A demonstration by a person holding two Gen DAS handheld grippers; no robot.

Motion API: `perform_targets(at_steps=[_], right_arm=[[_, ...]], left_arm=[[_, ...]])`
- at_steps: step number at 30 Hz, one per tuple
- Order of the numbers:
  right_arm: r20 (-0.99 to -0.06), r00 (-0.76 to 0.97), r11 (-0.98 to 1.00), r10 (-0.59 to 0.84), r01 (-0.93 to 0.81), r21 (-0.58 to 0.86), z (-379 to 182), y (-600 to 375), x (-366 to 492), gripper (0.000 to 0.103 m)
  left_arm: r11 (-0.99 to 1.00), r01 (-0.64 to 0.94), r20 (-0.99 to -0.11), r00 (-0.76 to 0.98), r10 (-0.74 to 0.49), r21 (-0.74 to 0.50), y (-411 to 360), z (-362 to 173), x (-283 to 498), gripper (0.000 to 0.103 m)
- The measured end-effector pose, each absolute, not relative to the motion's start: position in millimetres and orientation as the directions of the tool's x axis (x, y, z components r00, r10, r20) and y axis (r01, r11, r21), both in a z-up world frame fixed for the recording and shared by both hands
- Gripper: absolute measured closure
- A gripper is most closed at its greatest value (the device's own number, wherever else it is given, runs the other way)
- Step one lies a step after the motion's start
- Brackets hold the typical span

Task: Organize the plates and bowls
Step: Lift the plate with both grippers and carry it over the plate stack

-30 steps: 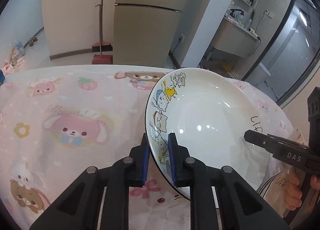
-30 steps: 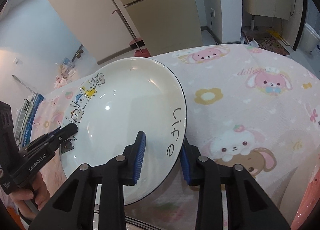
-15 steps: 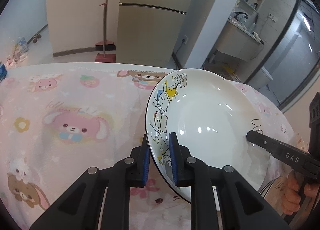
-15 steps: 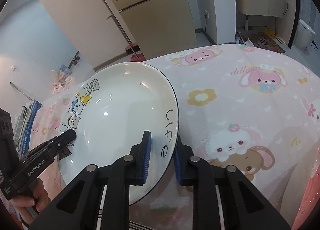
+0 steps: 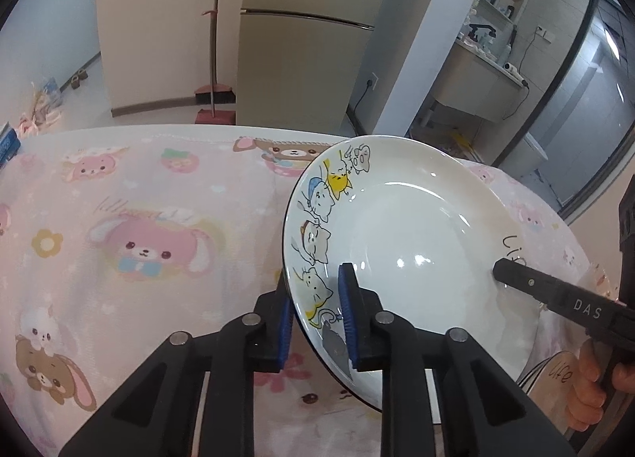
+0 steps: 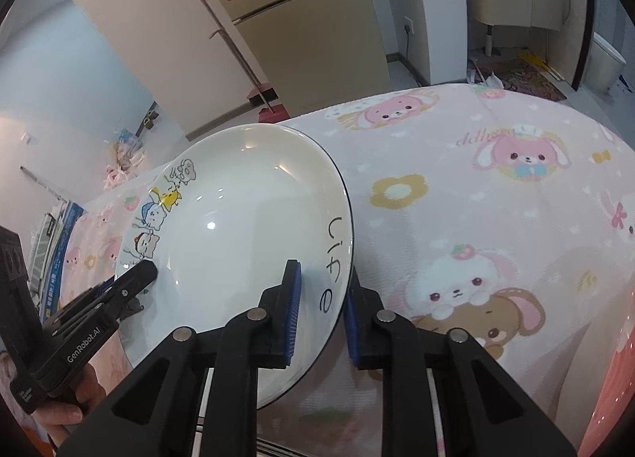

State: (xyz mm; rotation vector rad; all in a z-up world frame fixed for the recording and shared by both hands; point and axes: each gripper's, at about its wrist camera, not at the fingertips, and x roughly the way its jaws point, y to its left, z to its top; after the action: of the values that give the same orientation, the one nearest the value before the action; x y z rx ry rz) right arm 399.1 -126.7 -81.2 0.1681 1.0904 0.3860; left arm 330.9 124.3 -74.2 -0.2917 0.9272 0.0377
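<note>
pink cartoon-animal tablecloth (image 5: 139, 218) | white round ceramic plate with cat drawings (image 5: 401, 242) held tilted above its right part | left gripper (image 5: 315, 322) pinching the cat-side rim, jaws just eased | right gripper (image 6: 321, 306) closed onto the lettered rim

A glossy white glazed ceramic plate (image 5: 405, 242) with shiny highlights; a soft, matt pink printed cloth (image 5: 139, 226) covers the surface; matt black plastic tongs (image 5: 317, 318) with ribbed blue pads.
</note>
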Motion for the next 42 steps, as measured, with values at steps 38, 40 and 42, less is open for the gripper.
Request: perform_targets(at_steps=[38,40,42], right_arm=[[-0.796,0.397,0.888,0.457,-0.257,0.381,-55.7,-123.0,389.0,0.085],[-0.794,0.404,0.889,0.455,-0.253,0.381,-52.7,-124.3,385.6,0.085],[-0.794,0.409,0.892,0.449,-0.257,0.371,-49.3,-127.7,379.4,0.085]], left_arm=[[0.961,-0.193,-0.78,0.624,-0.035,-0.197,131.7,-28.1,314.6,0.083],[0.961,-0.192,-0.78,0.625,-0.036,-0.199,129.5,-24.1,309.9,0.083],[0.961,-0.187,-0.778,0.627,-0.043,-0.203,130.9,-20.6,305.1,0.083]])
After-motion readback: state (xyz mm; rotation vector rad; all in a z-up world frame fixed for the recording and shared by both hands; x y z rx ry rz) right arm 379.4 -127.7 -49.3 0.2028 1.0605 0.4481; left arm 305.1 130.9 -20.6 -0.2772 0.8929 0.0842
